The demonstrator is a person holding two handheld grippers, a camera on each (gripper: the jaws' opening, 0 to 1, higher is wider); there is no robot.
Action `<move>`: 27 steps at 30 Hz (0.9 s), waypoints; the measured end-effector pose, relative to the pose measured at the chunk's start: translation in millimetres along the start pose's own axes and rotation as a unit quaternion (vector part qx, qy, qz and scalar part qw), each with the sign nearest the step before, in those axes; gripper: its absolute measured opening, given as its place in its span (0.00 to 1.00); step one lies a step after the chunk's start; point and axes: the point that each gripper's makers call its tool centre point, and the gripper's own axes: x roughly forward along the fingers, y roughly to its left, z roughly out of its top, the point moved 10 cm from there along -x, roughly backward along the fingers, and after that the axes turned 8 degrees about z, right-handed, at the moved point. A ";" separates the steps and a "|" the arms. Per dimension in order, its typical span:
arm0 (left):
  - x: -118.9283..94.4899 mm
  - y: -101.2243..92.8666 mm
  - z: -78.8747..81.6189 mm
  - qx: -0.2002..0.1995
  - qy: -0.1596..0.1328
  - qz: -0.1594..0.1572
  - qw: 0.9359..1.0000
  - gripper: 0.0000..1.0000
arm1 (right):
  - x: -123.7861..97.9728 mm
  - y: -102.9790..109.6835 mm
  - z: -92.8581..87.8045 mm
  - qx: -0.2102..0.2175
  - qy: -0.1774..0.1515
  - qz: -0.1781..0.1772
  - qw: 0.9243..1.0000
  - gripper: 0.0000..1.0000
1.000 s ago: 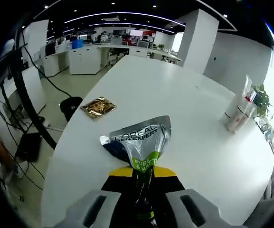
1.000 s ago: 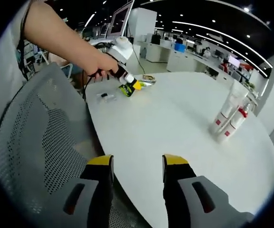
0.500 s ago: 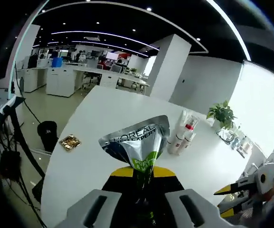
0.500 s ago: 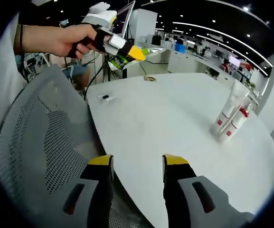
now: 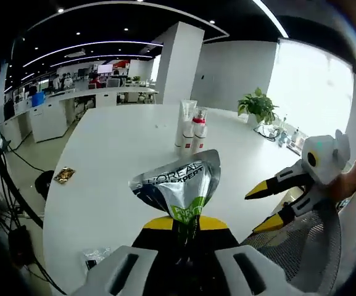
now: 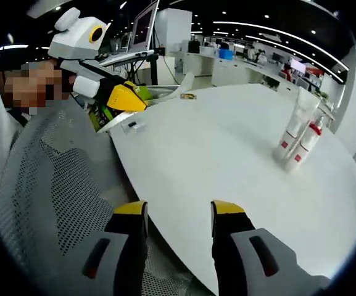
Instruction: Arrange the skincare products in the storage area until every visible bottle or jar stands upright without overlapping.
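My left claw [image 5: 181, 243] pinches the L'Oréal tube [image 5: 179, 185] by its cap end, lifted clear of the bench [image 6: 227, 154], presumably for carrying toward the upright bottles [image 5: 190, 128]. My right claw [image 6: 171, 225] waits spread, holding nothing.

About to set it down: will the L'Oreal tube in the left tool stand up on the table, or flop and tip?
The L'Oreal tube looks soft: its flat crimped end fans wide above the left tool, so it probably flexes under squeeze. It likely stands only on its cap, as the tubes on the table do. Tall and narrow, probably light, so easily tipped.
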 end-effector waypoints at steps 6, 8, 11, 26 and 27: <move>-0.2 -8.4 -8.3 0.070 0.010 -0.006 0.997 0.11 | 2.6 8.8 -8.5 0.012 0.024 0.020 0.999 0.37; 0.7 -12.7 -9.6 0.086 0.009 -0.013 0.996 0.11 | 5.9 4.7 -13.5 0.038 0.046 0.023 0.998 0.41; 0.8 -17.1 -10.4 0.109 0.004 -0.018 0.994 0.11 | 5.8 1.0 -13.0 0.059 0.038 0.024 0.997 0.43; 7.2 -15.3 -19.8 0.152 0.019 -0.010 0.988 0.11 | -2.2 -11.6 3.9 0.160 -0.027 0.035 0.986 0.42; 7.6 -14.6 -19.2 0.149 0.019 -0.010 0.989 0.11 | -3.9 -12.6 6.3 0.165 -0.031 0.039 0.985 0.42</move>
